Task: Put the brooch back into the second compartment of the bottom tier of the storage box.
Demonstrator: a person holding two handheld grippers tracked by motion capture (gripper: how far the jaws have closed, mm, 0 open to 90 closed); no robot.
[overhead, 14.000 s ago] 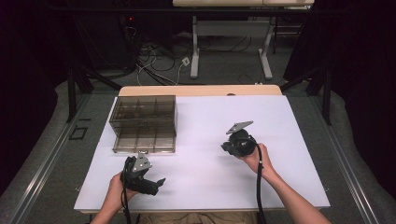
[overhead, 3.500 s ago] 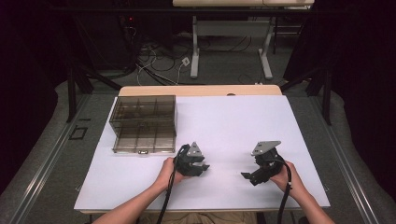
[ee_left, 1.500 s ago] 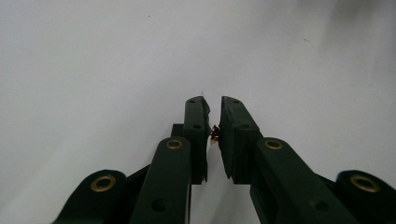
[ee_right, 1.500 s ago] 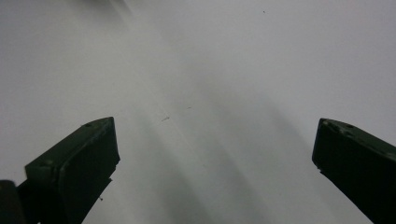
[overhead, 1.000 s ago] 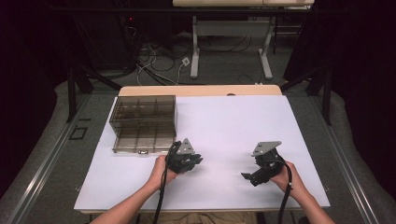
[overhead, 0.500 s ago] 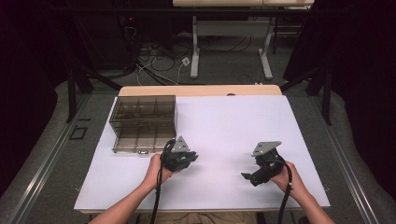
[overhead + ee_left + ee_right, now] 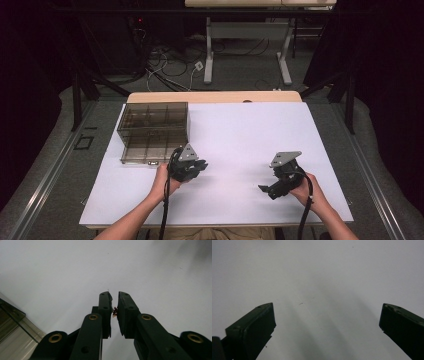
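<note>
Left gripper view: pinching a tiny reddish piece (image 7: 115, 311) between nearly closed pads (image 7: 105, 310) (right gripper (image 7: 327, 320) agape, empty) — could slip before the compartment box (image 7: 152, 131).

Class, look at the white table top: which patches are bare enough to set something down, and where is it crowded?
Bare: the stretch of white sheet between the smoky compartment box and the sheet's right edge, and the strip between the left gripper and the right gripper. Crowded: the near left, where the left gripper, pinching a tiny reddish bit, sits close beside the box.
</note>
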